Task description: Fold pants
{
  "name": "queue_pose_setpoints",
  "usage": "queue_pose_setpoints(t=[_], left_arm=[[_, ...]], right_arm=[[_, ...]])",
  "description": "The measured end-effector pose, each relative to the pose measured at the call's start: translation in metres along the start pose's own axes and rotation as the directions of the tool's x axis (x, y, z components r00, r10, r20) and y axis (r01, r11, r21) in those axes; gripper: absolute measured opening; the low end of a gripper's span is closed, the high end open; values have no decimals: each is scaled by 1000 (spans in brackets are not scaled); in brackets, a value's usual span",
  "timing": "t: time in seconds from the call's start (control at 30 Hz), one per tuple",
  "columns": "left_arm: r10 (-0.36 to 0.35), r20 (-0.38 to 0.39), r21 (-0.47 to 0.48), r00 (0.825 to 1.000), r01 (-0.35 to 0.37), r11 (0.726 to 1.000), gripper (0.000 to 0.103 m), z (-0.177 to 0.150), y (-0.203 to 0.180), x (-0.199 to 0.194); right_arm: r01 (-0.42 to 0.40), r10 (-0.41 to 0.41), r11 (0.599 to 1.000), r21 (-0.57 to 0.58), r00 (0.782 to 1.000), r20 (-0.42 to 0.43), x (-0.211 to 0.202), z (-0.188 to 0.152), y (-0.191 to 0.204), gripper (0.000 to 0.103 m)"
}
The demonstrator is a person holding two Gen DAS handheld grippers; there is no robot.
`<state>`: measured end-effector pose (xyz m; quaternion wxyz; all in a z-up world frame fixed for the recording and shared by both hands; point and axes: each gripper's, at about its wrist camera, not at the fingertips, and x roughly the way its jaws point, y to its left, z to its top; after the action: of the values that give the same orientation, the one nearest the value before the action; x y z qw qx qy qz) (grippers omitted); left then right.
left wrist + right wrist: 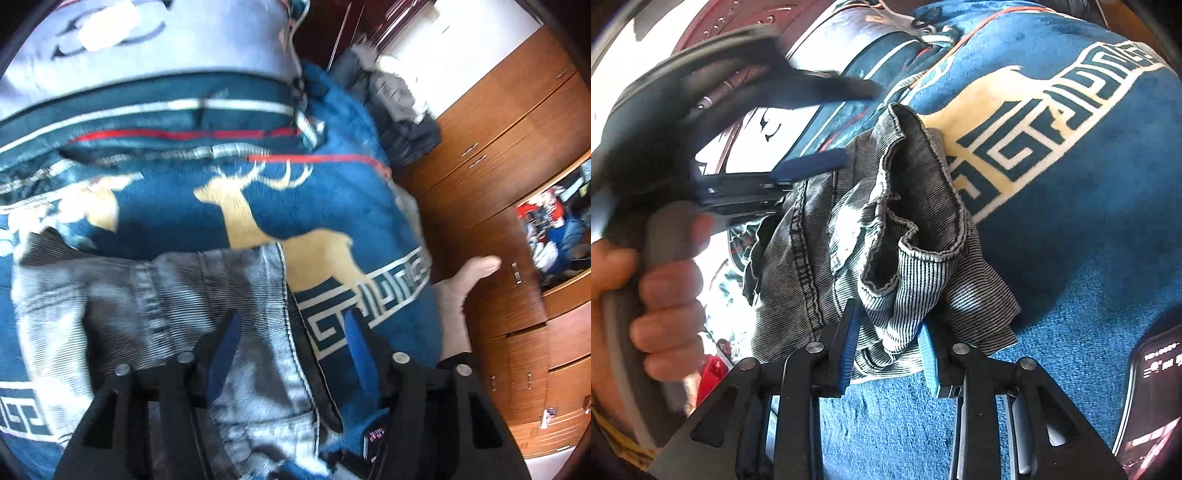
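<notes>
Grey washed denim pants (177, 314) lie bunched on a blue blanket with a tan deer print (240, 206). My left gripper (291, 332) is open; its jaws straddle the pants' seamed edge, apart from the cloth. In the right wrist view the pants (886, 229) form a crumpled pile with the hems showing. My right gripper (890, 332) is open around the pile's near edge, the cloth lying between the blue pads. The left gripper (812, 166) shows there too, held by a hand at the pile's far left, blurred.
A wooden wardrobe with drawers (517, 184) stands to the right of the bed. Grey clothes (399, 103) lie piled at the bed's far end. A phone (1152, 387) lies on the blanket (1089, 258) at the right. A bare foot (461, 291) shows beside the bed.
</notes>
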<state>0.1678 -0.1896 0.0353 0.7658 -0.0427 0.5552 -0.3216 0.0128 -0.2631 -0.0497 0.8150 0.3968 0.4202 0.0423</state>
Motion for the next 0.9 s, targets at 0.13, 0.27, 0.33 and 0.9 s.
queue_pose_setpoints(t=[0.13, 0.27, 0.33, 0.9], left_arm=[[34, 88, -49, 996, -30, 998, 70, -17, 35, -50], [100, 146, -184, 984, -73, 980, 70, -52, 96, -82], [123, 140, -235, 982, -88, 968, 69, -67, 116, -82], [282, 135, 14, 950, -287, 958, 65, -99, 103, -55]], right_arm=[[-12, 12, 1000, 8, 1000, 20, -8, 4, -1, 39], [-22, 22, 1000, -14, 999, 43, -10, 11, 3, 48], [15, -12, 998, -60, 999, 42, -5, 14, 10, 21], [260, -253, 952, -160, 965, 61, -32, 10, 3, 33]])
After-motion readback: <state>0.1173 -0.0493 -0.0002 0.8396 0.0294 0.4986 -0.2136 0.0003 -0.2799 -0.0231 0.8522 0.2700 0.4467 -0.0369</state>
